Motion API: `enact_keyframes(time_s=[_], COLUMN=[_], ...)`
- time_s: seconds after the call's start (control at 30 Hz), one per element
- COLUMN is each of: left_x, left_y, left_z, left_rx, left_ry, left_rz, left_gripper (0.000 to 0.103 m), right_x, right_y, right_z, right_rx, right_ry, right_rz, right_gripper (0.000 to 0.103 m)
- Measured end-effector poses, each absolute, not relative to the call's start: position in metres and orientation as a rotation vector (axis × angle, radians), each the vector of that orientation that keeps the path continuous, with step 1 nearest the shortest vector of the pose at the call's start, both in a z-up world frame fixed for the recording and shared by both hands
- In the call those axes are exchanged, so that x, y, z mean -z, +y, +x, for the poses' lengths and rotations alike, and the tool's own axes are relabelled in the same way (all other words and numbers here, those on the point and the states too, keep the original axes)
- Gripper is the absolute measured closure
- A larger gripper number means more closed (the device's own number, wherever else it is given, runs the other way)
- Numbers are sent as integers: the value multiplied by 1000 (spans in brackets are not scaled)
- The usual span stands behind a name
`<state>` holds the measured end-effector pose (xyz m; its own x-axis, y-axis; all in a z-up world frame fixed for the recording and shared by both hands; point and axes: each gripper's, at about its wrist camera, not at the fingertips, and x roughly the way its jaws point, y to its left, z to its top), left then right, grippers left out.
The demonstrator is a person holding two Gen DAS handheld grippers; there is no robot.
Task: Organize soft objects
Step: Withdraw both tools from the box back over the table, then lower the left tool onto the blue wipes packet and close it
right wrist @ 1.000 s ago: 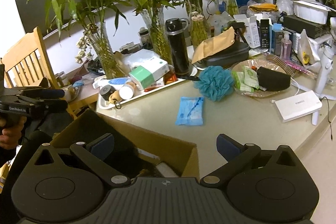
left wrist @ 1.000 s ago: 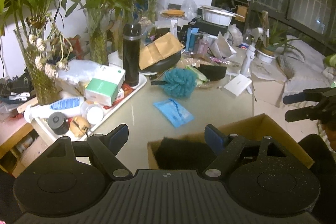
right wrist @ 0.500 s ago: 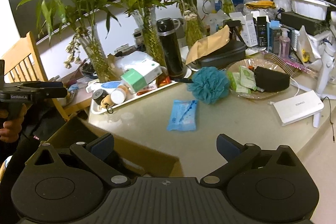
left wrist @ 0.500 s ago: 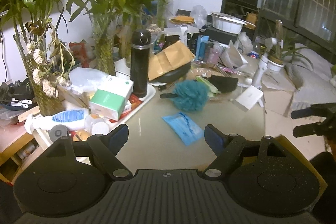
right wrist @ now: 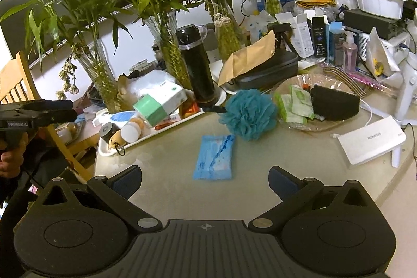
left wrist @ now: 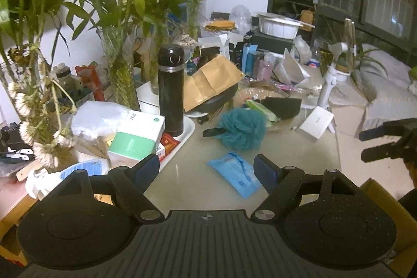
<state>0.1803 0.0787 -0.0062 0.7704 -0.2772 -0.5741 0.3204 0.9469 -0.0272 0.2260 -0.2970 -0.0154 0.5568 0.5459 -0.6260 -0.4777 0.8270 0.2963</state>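
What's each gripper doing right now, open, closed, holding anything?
Left gripper: open, empty, above the blue packet.
Right gripper: open, empty, over the table.

Bare tabletop point(right wrist: 260, 173) lies open ahead of both grippers, broken only by a flat blue packet point(right wrist: 214, 158) lying in the middle. Just behind it a teal bath pouf point(right wrist: 249, 117) blocks the way to a glass dish point(right wrist: 323, 124) heaped with sachets. To the left a crowded white tray point(right wrist: 135, 141) and a tall black flask point(right wrist: 196, 68) wall off that side. A white box point(right wrist: 370, 143) sits at the right edge, possibly overhanging it.
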Motion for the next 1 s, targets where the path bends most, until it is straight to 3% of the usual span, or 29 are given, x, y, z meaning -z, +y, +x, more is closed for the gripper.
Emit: enact_keyframes(time_s=[0.5,1.0], left_x=[56,106], left_y=[75,40], left_z=[244,320], left_rx=[366,433], left_ry=[675,888], left_rz=[88,142], left_gripper=[24,23], right_x=[72,94], right_y=[-306,-299], right_z=[263,288], right_rx=[-541,-484], right_ry=[797,778], right_rz=[220,141], right_gripper=[0,0])
